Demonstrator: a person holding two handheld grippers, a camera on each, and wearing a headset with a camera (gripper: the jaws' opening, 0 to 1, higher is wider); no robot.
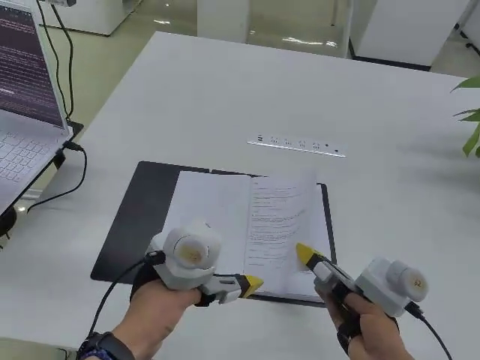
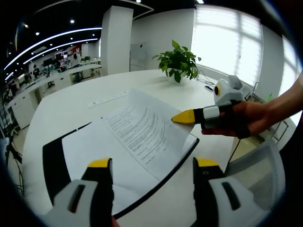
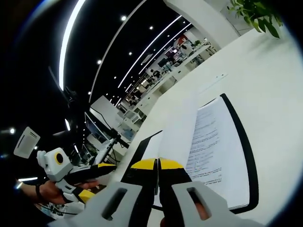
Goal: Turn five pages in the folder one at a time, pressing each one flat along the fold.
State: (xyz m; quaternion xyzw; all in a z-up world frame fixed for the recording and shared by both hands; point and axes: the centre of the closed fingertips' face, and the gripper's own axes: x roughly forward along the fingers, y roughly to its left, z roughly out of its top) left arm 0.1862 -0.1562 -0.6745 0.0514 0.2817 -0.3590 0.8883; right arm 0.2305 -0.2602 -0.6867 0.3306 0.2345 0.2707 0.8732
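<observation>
Over the white table (image 1: 225,90), right gripper (image 1: 304,254) pinches a lifted page (image 1: 283,206); left gripper (image 1: 251,284) gapes.

The head view is looking down from the near side onto the folder (image 1: 142,217). The left gripper view is facing right, the right gripper view left, both close, sharing the printed page (image 2: 142,135).

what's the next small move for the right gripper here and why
Probably sweep the right gripper leftward over the fold, carrying the page along. Its fingers look shut on the page's outer edge, which is already lifted off the right side of the folder, while the left gripper sits open near the front edge, free to press afterwards.
</observation>
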